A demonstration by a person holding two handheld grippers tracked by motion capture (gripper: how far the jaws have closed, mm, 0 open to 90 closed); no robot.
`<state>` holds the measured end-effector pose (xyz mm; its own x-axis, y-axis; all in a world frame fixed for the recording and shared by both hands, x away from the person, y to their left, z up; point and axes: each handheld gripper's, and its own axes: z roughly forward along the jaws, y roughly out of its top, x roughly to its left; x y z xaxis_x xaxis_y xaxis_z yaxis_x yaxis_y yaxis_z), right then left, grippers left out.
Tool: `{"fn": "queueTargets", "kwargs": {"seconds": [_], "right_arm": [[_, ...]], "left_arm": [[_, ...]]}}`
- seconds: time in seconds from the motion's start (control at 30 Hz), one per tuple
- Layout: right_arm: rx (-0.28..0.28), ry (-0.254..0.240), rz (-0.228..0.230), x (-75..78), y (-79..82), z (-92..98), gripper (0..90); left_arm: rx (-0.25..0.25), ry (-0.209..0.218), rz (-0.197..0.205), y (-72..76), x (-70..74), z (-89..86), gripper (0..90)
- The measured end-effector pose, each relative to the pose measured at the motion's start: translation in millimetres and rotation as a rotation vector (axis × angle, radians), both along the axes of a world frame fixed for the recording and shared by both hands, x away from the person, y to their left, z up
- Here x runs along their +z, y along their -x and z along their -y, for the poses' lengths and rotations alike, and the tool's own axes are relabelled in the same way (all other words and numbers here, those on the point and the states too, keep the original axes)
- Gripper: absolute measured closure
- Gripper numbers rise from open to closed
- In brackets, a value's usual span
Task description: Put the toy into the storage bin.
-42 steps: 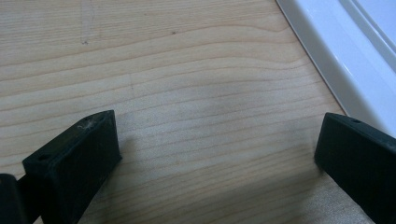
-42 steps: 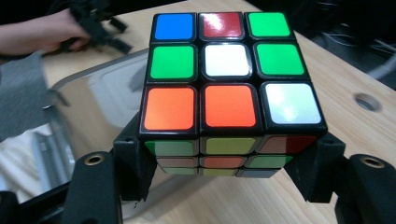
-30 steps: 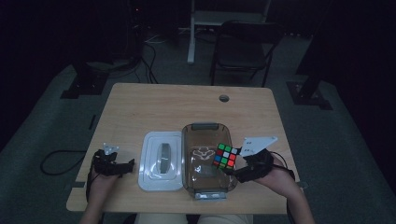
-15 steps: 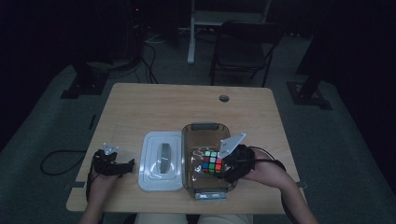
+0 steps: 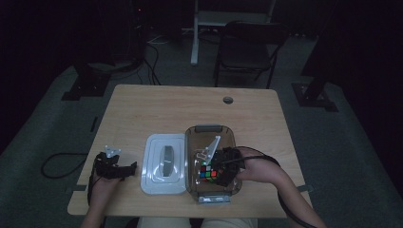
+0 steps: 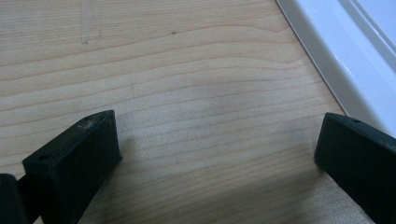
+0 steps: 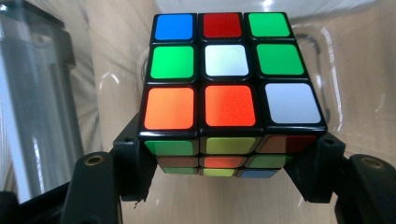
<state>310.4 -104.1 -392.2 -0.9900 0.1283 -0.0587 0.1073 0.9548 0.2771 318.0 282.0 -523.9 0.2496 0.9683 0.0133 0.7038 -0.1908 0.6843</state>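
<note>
A scrambled puzzle cube (image 5: 207, 172) (image 7: 229, 88) with coloured stickers is held inside a clear plastic box (image 5: 210, 133) at the table's front right. My right gripper (image 5: 215, 172) (image 7: 224, 163) is shut on the cube, its two black jaws pressing the cube's lower sides. The box's white lid (image 5: 165, 163) lies flat just left of the box. My left gripper (image 5: 129, 169) (image 6: 215, 154) rests on the wooden table left of the lid, open, with bare wood between its jaws; the lid's white rim (image 6: 341, 60) shows at the upper right of the left gripper view.
The wooden table (image 5: 190, 109) has a small round hole (image 5: 228, 100) near its far edge. A dark chair (image 5: 247, 47) and stand legs are on the floor beyond the table. The box's grey latch (image 5: 212, 199) sits at its near end.
My right gripper has carried the cube leftwards and down from the box's right rim into the box. The left gripper has stayed put.
</note>
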Motion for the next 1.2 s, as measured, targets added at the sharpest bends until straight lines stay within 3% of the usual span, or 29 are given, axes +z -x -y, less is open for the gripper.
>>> {"fn": "queueTargets", "kwargs": {"seconds": [0.17,0.2,0.43,0.5,0.8,1.03,1.2], "right_arm": [[0.019,0.054,-0.018,-5.9,-0.7,-9.3,34.0],[0.026,0.083,-0.02,-8.9,-0.7,-13.6,34.0],[0.018,0.153,-0.012,-20.2,-4.8,-22.7,34.1],[0.021,0.194,-0.005,-27.3,-5.5,-27.7,34.0],[0.058,0.263,-0.019,-38.8,-3.7,-38.4,34.0],[0.055,0.32,-0.012,-45.2,-3.1,-44.1,34.0],[0.062,0.336,-0.019,-48.4,-3.9,-47.2,34.0]], "left_arm": [[0.0,0.0,0.0,0.0,0.0,0.0,0.7],[0.0,0.0,0.0,0.0,0.0,0.0,0.7],[0.0,0.0,0.0,0.0,0.0,0.0,0.7],[0.0,0.0,0.0,0.0,0.0,0.0,0.7],[-0.003,-0.001,0.0,-0.2,0.0,-0.2,0.7],[-0.005,-0.001,-0.001,-0.2,0.1,-0.3,0.7],[-0.004,-0.001,0.0,-0.2,0.0,-0.2,0.7]]}}
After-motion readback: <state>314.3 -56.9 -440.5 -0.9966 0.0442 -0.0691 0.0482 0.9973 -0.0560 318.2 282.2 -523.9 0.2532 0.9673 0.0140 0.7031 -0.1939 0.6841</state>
